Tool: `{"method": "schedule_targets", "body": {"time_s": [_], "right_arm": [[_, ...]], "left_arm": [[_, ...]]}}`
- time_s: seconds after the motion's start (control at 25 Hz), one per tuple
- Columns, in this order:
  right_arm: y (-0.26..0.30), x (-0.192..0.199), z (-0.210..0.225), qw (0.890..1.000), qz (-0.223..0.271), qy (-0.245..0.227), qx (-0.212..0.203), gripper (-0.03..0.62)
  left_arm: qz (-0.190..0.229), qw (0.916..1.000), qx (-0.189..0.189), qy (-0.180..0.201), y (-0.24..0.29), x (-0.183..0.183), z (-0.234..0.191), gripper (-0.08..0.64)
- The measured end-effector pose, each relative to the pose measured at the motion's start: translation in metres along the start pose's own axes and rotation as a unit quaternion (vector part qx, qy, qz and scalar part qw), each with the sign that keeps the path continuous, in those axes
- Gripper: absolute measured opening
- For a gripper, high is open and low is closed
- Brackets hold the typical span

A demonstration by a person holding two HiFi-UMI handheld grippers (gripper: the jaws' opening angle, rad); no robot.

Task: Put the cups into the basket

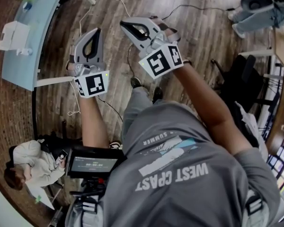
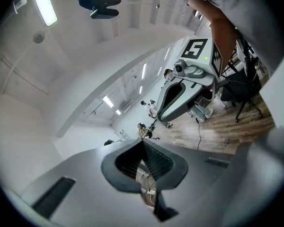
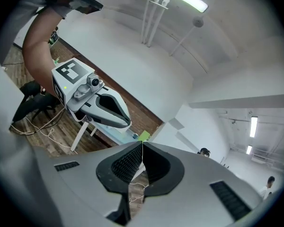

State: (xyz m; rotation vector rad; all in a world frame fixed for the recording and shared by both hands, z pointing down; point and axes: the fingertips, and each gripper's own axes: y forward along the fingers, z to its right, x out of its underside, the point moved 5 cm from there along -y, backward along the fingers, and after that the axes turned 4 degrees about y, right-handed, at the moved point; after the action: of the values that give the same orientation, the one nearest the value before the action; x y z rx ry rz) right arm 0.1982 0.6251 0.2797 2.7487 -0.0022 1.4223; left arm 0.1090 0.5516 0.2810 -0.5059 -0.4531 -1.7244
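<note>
The left gripper (image 2: 143, 142) and right gripper (image 3: 142, 144) are held level, side by side above a wooden floor (image 1: 203, 27), both closed with nothing between the jaws. No cup or basket is seen ahead of either. Cups are judged light and stiff, best pinched at 1 wall near the rim.

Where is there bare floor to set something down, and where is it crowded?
Widest: floor between right gripper and black chair, one cable crossing its top. Narrower: the strip between table and left gripper, a white cable along it. Crowded: the right edge by the chair, and lower left around the seated person and monitor.
</note>
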Motion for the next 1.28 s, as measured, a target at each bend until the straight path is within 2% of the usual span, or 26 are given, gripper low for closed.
{"method": "schedule_targets", "body": {"time_s": [0.2, 0.76, 1.0, 1.28], "right_arm": [[0.028, 0.011, 0.011, 1.0, -0.008, 0.006, 0.003, 0.012], [0.147, 0.016, 0.049, 1.0, -0.025, -0.01, 0.015, 0.012], [0.184, 0.023, 0.062, 1.0, -0.024, -0.009, 0.006, 0.012], [0.223, 0.046, 0.085, 1.0, -0.012, 0.0, -0.013, 0.012]], "left_arm": [[-0.001, 1.0, 0.005, -0.006, 0.02, 0.026, -0.012, 0.0], [0.027, 0.9995, -0.006, -0.018, 0.076, 0.114, -0.086, 0.0], [0.018, 0.9995, -0.01, -0.025, 0.095, 0.141, -0.103, 0.0], [-0.01, 0.9995, -0.017, -0.023, 0.129, 0.17, -0.117, 0.0]]}}
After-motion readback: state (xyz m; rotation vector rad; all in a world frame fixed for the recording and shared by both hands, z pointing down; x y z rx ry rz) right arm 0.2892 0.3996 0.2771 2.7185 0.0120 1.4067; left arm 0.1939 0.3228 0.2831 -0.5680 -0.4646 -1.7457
